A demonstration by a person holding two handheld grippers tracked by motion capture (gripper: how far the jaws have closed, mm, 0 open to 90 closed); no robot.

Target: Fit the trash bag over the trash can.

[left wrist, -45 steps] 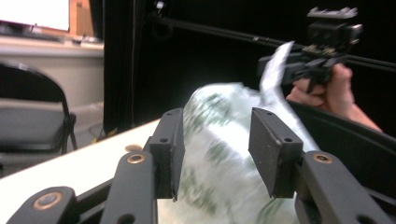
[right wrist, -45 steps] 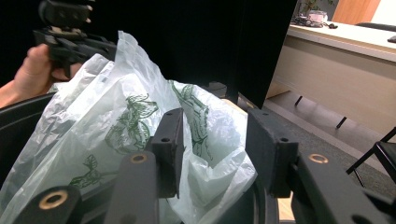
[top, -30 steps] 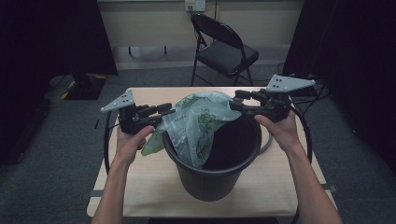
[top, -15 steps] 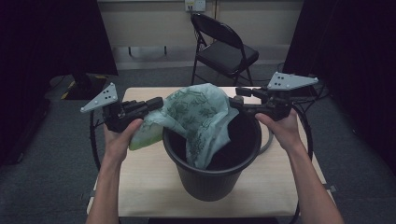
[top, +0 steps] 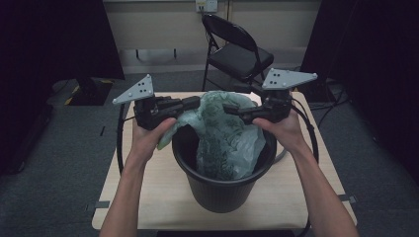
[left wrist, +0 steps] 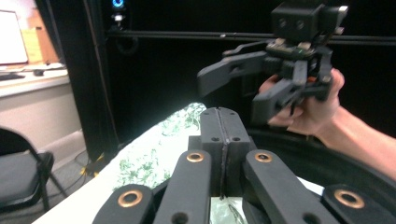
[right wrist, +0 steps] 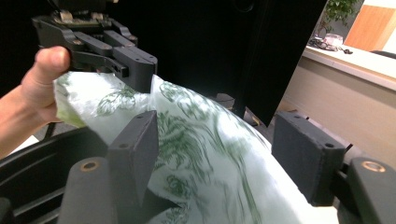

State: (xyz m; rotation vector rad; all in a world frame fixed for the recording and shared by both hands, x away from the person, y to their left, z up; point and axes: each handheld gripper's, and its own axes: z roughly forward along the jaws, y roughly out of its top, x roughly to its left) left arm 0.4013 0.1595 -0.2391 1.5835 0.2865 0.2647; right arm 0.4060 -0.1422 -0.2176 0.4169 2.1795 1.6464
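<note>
Two black hand-held grippers: left gripper [top: 195, 102], right gripper [top: 228, 108]; grey triangular top plates, brass-ringed pivot screws, black trailing cables; forearms were unsleeved.

A lab-like recording room. Black curtains [top: 69, 39] flank 1 small wooden table [top: 163, 197] on grey carpet [top: 54, 197]. A folding chair [top: 237, 54] stands behind.

The round black plastic bin [top: 220, 190] takes up the middle of the pale wooden table [top: 148, 197], its mouth half blocked by the thin white bag with green leaf print [top: 227, 143] draped over the far rim. Bare strips stay passable along the table's left, right and near edges. Beyond the far edge stands a black folding metal chair [top: 237, 54].
</note>
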